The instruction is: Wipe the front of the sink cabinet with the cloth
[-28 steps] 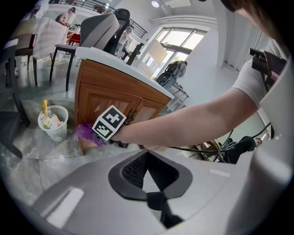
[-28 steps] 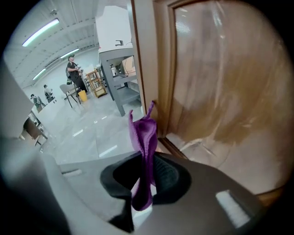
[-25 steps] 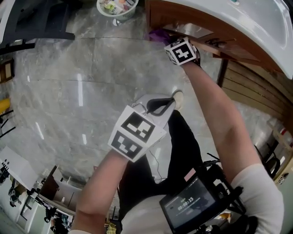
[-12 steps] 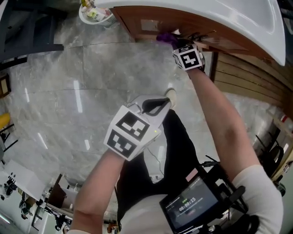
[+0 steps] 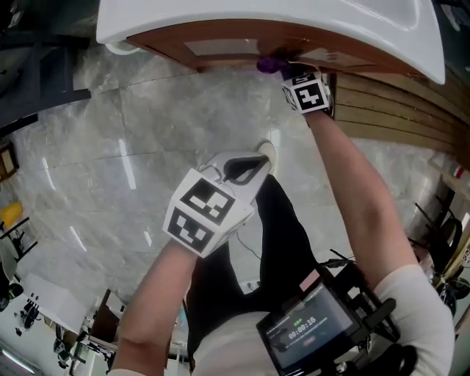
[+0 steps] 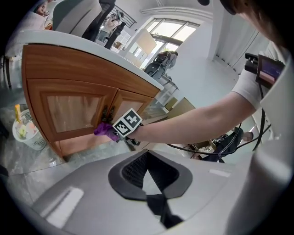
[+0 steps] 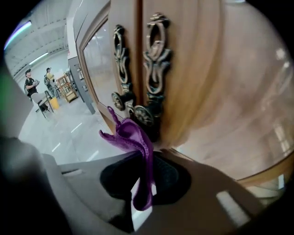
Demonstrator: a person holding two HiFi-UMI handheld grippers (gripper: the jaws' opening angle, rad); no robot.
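Where the right claw [image 7: 142, 183] meets the cabinet front, its jaws are clamped on a purple cloth [image 7: 133, 137]. One strip of the cloth hangs down between the jaws. The bunched free end is pressed against the round ends of two ornate dark metal handles [image 7: 155, 59]. These handles run side by side along the meeting edges of the two wooden doors [image 7: 220, 92]. In the right gripper view the cloth covers part of the nearer knob, and the door panel fills the rest of the field.

In the head view the right claw's marker cube [image 5: 308, 92] sits just below the white sink [image 5: 294, 15], at the front of the sink cabinet [image 5: 220, 37]. The cloth shows there as a small purple patch beside the cube, against the brown wood. The right forearm [image 5: 352, 191] is stretched out towards the cabinet.

The left claw [image 6: 154, 183] has its jaws together, with nothing between them. It is held well apart from the cabinet, above the marble floor [image 5: 110, 147] and close to the person's body. Its camera looks across at the cabinet front, with the right claw and the cloth at the middle edge of the doors. A white waste basket [image 6: 27, 133] stands on the floor by the cabinet's outer corner.

A light shoe [image 5: 266, 154] rests on the floor just beyond the left claw. A small screen [image 5: 305, 327] is mounted at the person's chest.
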